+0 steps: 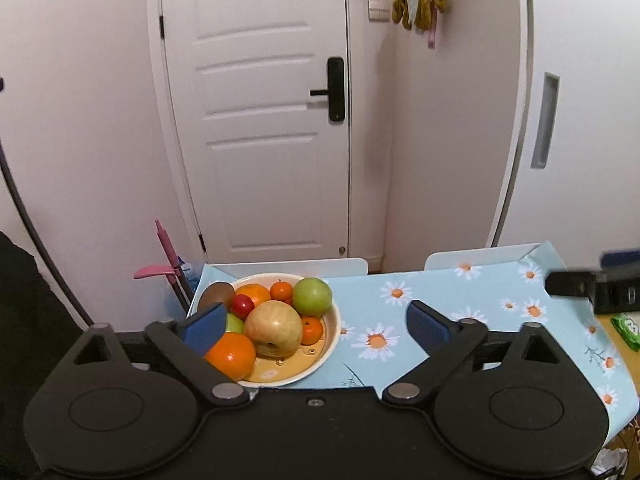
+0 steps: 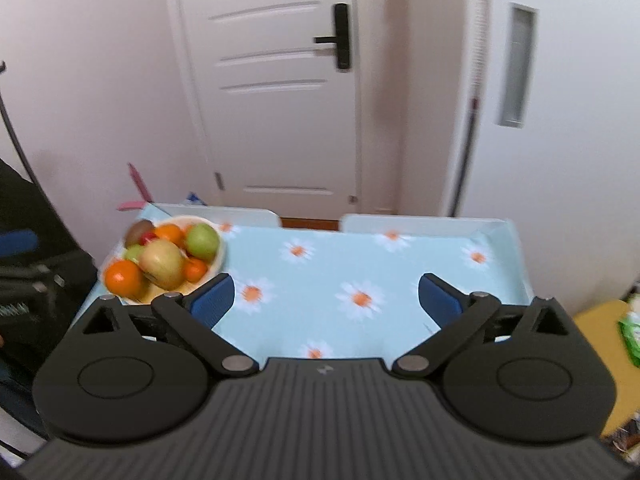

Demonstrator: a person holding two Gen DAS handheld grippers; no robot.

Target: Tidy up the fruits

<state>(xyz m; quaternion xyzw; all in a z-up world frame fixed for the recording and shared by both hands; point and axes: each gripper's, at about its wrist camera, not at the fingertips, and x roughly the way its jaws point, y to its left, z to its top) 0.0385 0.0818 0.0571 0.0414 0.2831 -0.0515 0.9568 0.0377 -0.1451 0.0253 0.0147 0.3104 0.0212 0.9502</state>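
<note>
Cream bowl (image 1: 334, 330) piled with fruit is sitting lower center-left in the left wrist view and mid-left in the right wrist view, at the table's far left corner: yellow apple (image 1: 273, 328), green apple (image 1: 312, 297), big orange (image 1: 231, 355), small tangerines, red fruit (image 1: 243, 306) and kiwi (image 1: 216, 295) all touching. Left gripper (image 1: 314, 320) is hanging released above the bowl's near side, nothing between its blue pads (image 1: 426, 326); right gripper (image 2: 326, 300) is also gaping wide and empty over bare daisy tablecloth (image 2: 360, 264), bowl just beside its left finger. White door (image 1: 260, 120) is filling the upper center behind.
</note>
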